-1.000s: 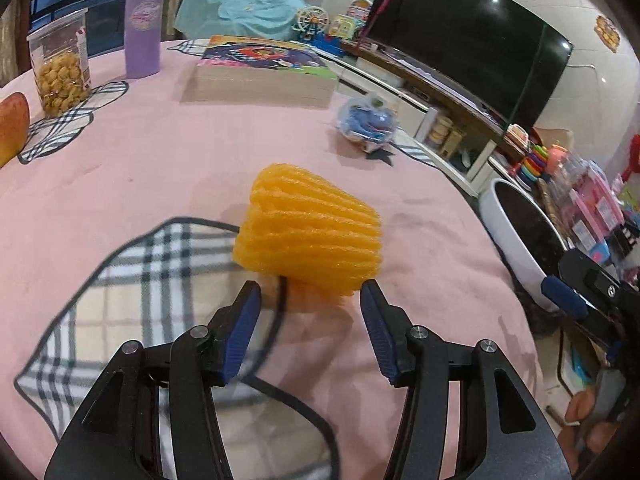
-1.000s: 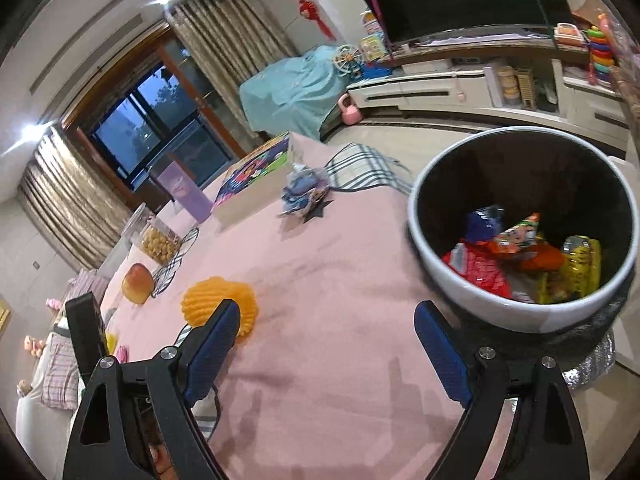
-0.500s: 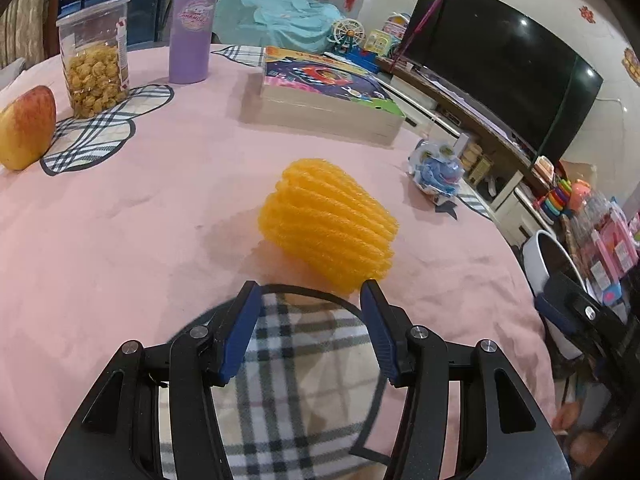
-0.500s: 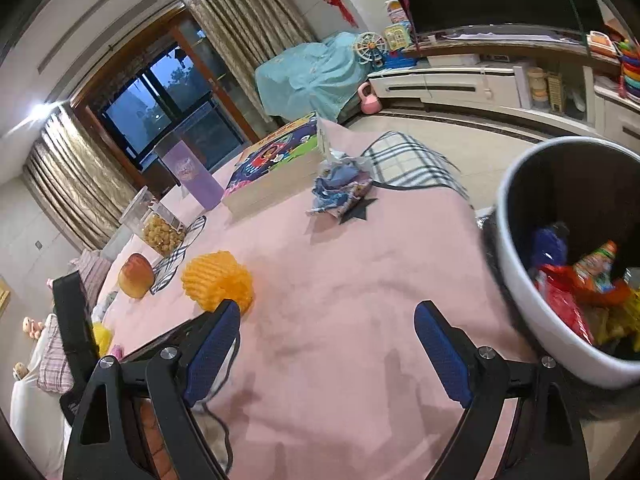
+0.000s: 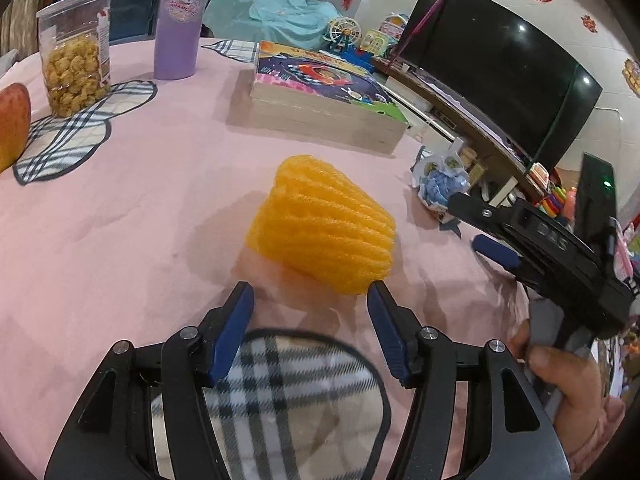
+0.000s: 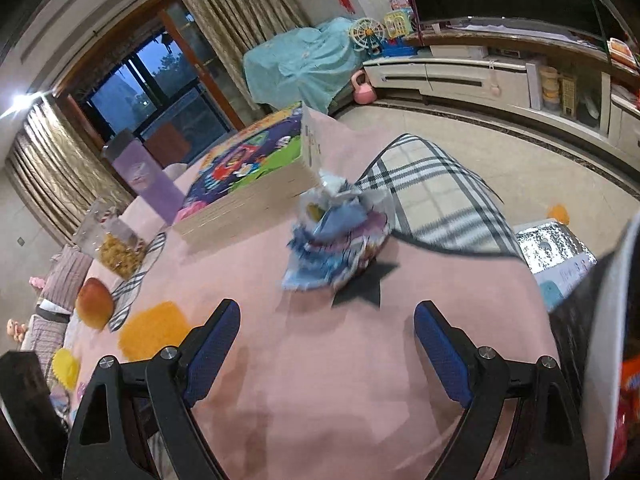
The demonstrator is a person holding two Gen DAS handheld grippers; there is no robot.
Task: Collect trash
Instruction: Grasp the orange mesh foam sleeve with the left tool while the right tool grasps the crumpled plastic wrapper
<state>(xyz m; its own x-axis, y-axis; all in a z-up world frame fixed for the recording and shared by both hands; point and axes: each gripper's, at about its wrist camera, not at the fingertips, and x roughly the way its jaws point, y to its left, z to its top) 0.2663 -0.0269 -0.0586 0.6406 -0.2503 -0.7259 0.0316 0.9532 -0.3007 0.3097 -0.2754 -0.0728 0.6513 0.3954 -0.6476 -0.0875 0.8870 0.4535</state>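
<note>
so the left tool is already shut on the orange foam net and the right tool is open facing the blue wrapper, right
Not quite: the left tool is open, its jaws short of the orange foam net in the left wrist view. The right tool is indeed open, facing the blue wrapper.

My left black two-finger gripper with blue pads [image 5: 310,294] is level and low, jaws spread wide with nothing between them. My right black gripper with blue pads [image 6: 328,322] is gaping just as wide, empty, off to the left one's right, my bare hand [image 5: 568,380] wrapped around its handle.
</note>
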